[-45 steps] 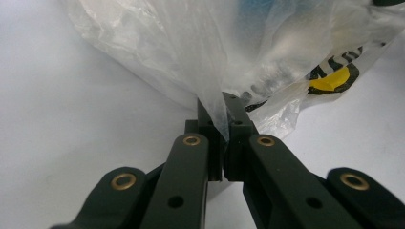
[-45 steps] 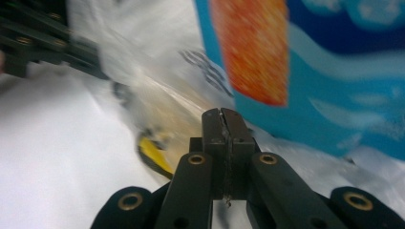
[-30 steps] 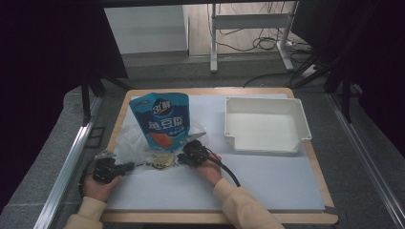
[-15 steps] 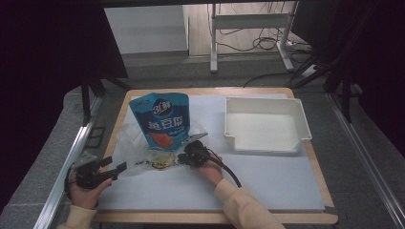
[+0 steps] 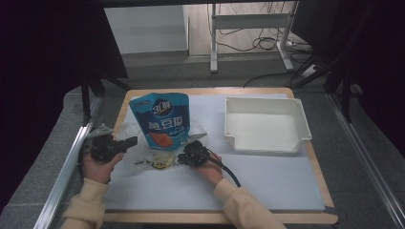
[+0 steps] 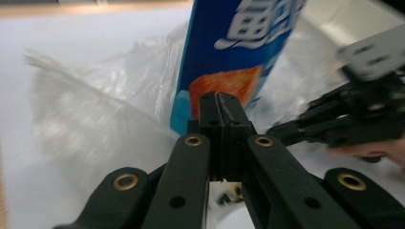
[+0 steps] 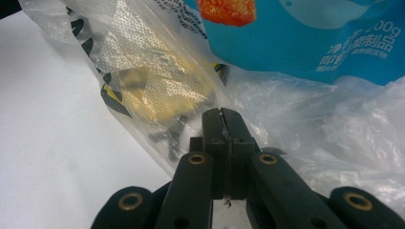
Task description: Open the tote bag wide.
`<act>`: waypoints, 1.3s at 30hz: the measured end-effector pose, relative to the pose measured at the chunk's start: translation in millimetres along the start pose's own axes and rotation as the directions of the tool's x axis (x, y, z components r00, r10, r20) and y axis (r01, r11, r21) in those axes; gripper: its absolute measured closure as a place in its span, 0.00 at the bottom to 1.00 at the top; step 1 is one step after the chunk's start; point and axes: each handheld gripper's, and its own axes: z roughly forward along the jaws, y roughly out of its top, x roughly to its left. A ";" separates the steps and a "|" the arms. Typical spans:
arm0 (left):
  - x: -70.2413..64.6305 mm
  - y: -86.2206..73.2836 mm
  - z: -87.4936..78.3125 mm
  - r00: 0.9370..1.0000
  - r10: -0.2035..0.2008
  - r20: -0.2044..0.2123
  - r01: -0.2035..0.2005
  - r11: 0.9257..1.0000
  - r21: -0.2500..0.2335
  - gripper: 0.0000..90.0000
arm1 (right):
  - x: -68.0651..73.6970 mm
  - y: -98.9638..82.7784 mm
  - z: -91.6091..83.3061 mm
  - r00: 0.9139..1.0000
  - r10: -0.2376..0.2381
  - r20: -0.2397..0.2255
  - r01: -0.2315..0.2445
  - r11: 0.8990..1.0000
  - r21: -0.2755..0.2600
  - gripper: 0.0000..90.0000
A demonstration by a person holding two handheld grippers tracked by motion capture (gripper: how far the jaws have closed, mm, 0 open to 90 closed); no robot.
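A blue snack pouch [image 5: 165, 119] lies on a clear plastic bag [image 5: 133, 148] on the white mat. A yellow snack packet [image 5: 162, 161] sits inside the bag's film [image 7: 157, 90]. My right gripper [image 5: 180, 156] rests low beside that packet. It is shut [image 7: 222, 114] with the bag's film gathered at its tips. My left gripper [image 5: 135, 140] is raised at the bag's left edge and points at the pouch [image 6: 229, 43]. Its jaws have just closed, and it is shut [image 6: 220, 98] with nothing visible between the pads. The film [image 6: 100, 114] hangs blurred beside it.
A white tray [image 5: 301, 129] stands on the right half of the mat. A metal rail [image 5: 71, 162] runs along the table's left side. The right gripper's cable [image 5: 229, 172] trails toward the front. The other gripper [image 6: 353, 119] is close on the right in the left gripper view.
The left gripper drew back left with its jaws apart, then rose toward the bag's left edge with its jaws together. The right gripper and the pouch kept still.
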 end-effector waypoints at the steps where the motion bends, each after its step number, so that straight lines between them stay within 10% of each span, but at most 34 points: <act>1: 4.7 0.2 7.6 1.000 -0.011 0.002 0.010 1.000 0.026 1.00 | -0.3 -0.2 -0.1 1.000 -0.001 -0.003 0.001 1.000 -0.001 0.98; 14: 50.3 -16.6 69.8 0.994 -0.076 -0.081 0.087 0.986 0.143 1.00 | 1.2 -1.3 -0.5 1.000 -0.011 0.007 0.011 1.000 -0.006 0.99; 20: 65.2 -26.7 76.1 0.986 -0.143 -0.081 0.153 0.979 0.134 1.00 | 1.1 -2.2 -1.7 1.000 -0.012 0.004 0.012 1.000 -0.003 0.99; 33: 60.1 -12.0 60.3 0.991 -0.133 0.008 0.132 0.991 0.034 1.00 | 1.0 -2.4 -1.6 1.000 -0.009 0.005 0.009 1.000 -0.005 0.99; 39: 62.9 -5.8 74.6 0.989 -0.145 -0.015 0.146 0.988 0.047 1.00 | 1.1 -2.5 -1.7 1.000 -0.008 0.005 0.008 1.000 -0.005 0.99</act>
